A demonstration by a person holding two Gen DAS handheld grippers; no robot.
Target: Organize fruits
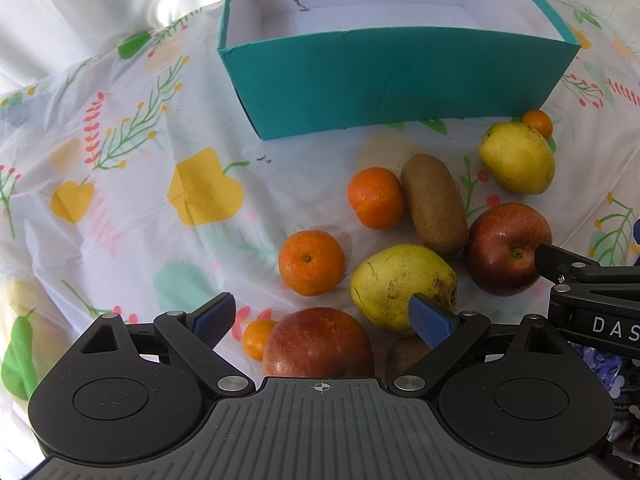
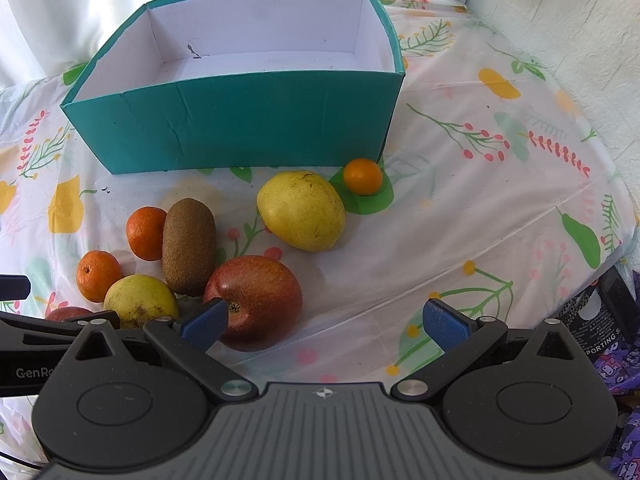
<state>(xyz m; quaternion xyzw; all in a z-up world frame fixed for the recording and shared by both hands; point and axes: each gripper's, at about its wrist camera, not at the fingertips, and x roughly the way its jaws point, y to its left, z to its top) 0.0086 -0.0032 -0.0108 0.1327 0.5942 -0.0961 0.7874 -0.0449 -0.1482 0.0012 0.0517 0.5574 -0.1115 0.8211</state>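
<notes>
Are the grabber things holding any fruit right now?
No. The left gripper and right gripper are both open and hold nothing. The fruit lies on the tablecloth, and the teal box is empty.

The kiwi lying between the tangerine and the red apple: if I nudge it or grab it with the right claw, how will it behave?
The kiwi is a long oval lying on its side, so it would probably roll sideways rather than endwise. Its fuzzy skin should grip the pads fairly well. It lies against the tangerine, so a push would likely move that too.
</notes>
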